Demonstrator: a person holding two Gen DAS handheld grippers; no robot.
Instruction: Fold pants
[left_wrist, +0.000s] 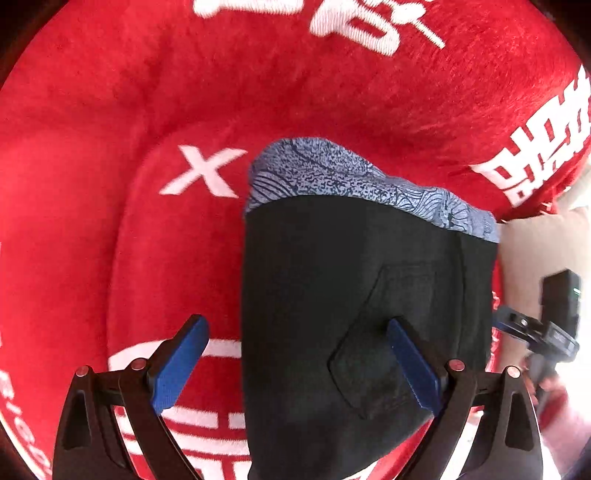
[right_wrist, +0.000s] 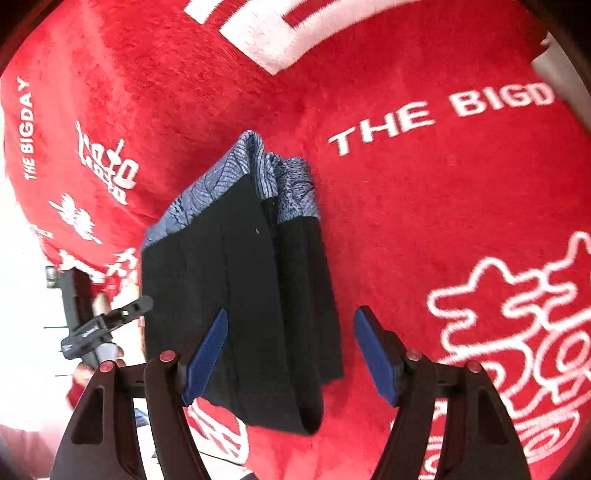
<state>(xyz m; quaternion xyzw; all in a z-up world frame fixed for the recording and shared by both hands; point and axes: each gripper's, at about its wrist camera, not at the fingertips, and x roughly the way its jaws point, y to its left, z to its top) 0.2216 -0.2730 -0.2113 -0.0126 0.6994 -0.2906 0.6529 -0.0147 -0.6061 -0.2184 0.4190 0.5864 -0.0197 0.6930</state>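
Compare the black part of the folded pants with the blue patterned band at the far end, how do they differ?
The black part is plain and dark and makes up most of the pants; the patterned band is light blue with dark line print and forms only a strip along one end. The black part shows a stitched pocket outline; the band shows none. Both lie folded together on the red blanket.
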